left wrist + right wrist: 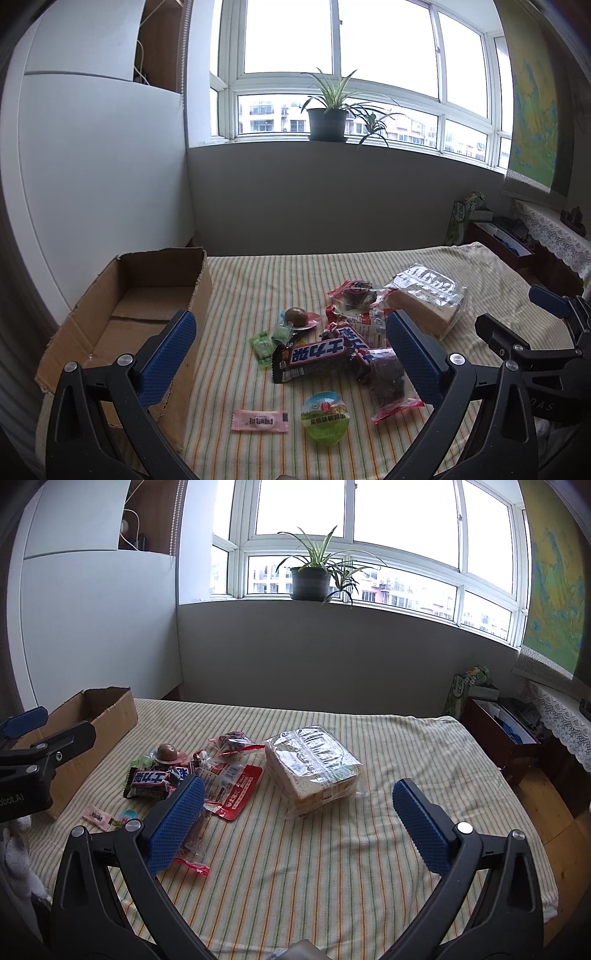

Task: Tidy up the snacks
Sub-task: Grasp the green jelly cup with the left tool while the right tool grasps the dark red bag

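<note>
A pile of snacks lies on the striped table. It holds a dark chocolate bar, a red-edged pack of dark snack, a green jelly cup, a pink candy and a bagged loaf of sliced bread. An open cardboard box stands at the left, empty. My left gripper is open above the pile. My right gripper is open just in front of the bread, with a red packet by its left finger.
The striped cloth covers the table up to a grey wall. A potted plant stands on the windowsill. A dark wooden box and lace-covered furniture sit to the right, beyond the table edge. A white cabinet stands behind the cardboard box.
</note>
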Demonstrator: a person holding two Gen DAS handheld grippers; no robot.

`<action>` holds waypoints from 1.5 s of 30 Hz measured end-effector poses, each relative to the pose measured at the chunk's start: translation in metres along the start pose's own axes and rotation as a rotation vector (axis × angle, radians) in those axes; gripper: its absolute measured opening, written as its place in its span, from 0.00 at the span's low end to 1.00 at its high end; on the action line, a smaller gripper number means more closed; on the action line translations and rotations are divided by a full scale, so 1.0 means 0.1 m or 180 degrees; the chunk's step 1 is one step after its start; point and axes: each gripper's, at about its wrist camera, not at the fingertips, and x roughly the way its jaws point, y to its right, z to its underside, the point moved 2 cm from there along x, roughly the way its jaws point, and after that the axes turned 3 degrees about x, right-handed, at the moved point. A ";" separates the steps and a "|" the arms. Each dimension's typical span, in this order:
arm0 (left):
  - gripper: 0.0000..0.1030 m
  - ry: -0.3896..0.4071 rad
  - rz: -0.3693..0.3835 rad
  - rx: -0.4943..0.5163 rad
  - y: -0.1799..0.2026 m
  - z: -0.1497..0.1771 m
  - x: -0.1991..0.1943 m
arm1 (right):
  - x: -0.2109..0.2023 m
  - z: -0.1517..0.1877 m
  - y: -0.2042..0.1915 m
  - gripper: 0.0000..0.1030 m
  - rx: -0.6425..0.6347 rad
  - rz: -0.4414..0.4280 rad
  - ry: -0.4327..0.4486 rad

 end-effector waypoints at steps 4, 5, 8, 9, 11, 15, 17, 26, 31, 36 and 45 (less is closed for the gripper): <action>0.96 0.0026 0.0143 -0.0166 -0.09 -0.05 -0.05 | -0.04 -0.01 0.05 1.00 0.0025 -0.0126 -0.0099; 0.94 0.0008 0.0170 -0.0201 -0.11 -0.04 -0.05 | -0.05 -0.02 0.06 1.00 0.0054 -0.0176 -0.0125; 0.85 -0.0098 0.0255 -0.0212 -0.12 0.04 -0.04 | -0.02 -0.03 0.07 0.97 0.0142 -0.0366 -0.0235; 0.81 -0.0126 0.0278 -0.0197 -0.13 0.07 -0.05 | 0.01 -0.03 0.06 0.89 0.0172 -0.0445 -0.0307; 0.77 -0.0164 0.0326 -0.0167 -0.14 0.14 -0.08 | 0.08 -0.01 0.01 0.81 0.0204 -0.0592 -0.0466; 0.62 -0.0289 0.0531 -0.0150 -0.14 0.30 -0.13 | 0.16 0.07 -0.16 0.70 0.0095 -0.0849 -0.0649; 0.56 -0.0430 0.0666 -0.0136 -0.10 0.40 -0.08 | 0.24 0.12 -0.22 0.59 0.0119 -0.1008 -0.0810; 0.37 -0.0863 0.0854 0.0008 0.11 0.67 0.19 | 0.48 0.21 -0.33 0.53 0.0236 -0.1424 -0.1164; 0.37 -0.1026 0.0849 -0.0024 0.10 0.70 0.34 | 0.65 0.18 -0.50 0.53 0.0099 -0.1458 -0.1297; 0.37 -0.1113 0.0818 -0.0025 0.08 0.73 0.44 | 0.77 0.25 -0.56 0.41 0.0049 -0.1461 -0.1436; 0.23 -0.1134 0.0759 -0.0037 0.03 0.77 0.49 | 0.79 0.30 -0.47 0.30 0.0205 -0.1543 -0.1489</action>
